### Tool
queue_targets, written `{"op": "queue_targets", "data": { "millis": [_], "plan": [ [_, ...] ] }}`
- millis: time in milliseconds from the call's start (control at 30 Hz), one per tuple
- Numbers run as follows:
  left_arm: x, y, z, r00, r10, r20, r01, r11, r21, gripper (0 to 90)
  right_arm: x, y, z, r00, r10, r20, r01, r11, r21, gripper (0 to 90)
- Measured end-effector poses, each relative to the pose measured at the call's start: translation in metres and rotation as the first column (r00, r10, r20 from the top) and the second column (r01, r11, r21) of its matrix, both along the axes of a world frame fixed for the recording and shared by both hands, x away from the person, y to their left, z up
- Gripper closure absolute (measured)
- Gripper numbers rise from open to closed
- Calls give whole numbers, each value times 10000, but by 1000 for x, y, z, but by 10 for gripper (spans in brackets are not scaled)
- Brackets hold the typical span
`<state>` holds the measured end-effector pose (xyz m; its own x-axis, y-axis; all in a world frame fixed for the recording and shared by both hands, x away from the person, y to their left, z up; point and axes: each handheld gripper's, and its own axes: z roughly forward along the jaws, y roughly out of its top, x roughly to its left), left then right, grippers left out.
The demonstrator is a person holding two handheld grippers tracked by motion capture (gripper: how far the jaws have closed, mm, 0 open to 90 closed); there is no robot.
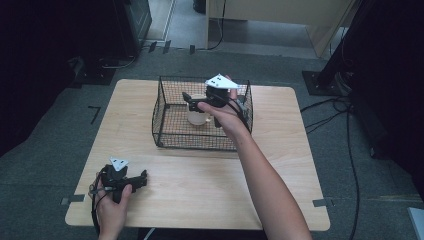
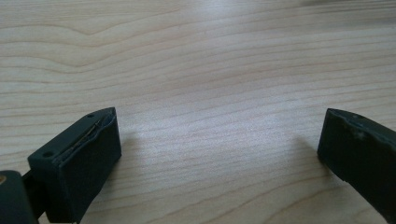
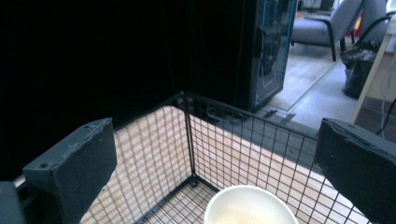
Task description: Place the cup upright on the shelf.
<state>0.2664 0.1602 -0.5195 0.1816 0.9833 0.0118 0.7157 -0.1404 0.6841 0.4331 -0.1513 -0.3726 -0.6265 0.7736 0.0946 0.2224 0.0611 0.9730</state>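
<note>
A black wire basket (image 1: 165, 135) stands at the middle back of the wooden table (image 1: 280, 165). Inside it stands a pale cup (image 1: 196, 116), its round rim (image 3: 250, 205) showing at the bottom of the right gripper view. My right gripper (image 1: 192, 101) hovers over the basket just above the cup, jaws wide apart and empty. My left gripper (image 1: 145, 177) rests low near the table's front left corner, also open, with bare wood (image 2: 219, 140) between its pads (image 2: 88, 158).
The basket's far corner post (image 3: 187, 135) and mesh walls rise around the cup. Dark cabinets and cables lie on the floor beyond the table. A grey chair (image 3: 322, 25) stands far off.
</note>
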Motion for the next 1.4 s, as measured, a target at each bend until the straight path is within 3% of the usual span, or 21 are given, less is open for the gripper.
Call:
{"op": "queue_targets", "data": {
  "millis": [167, 533, 1400],
  "plan": [
    [0, 0, 0, 10000, 13, 11, -13, 10000, -10, 0, -23, -8, 11, 9983, 319, 487, -334, 9990, 305, 0],
    [0, 0, 0, 10000, 11, 9, -11, 10000, -13, 0, -60, -25, 16, 9935, 520, 1008, -568, 9974, 453, 0],
    [0, 0, 0, 10000, 12, 6, -12, 10000, -13, 0, -131, -73, -11, 9960, 458, 764, -486, 9982, 353, 0]
  ]
}}
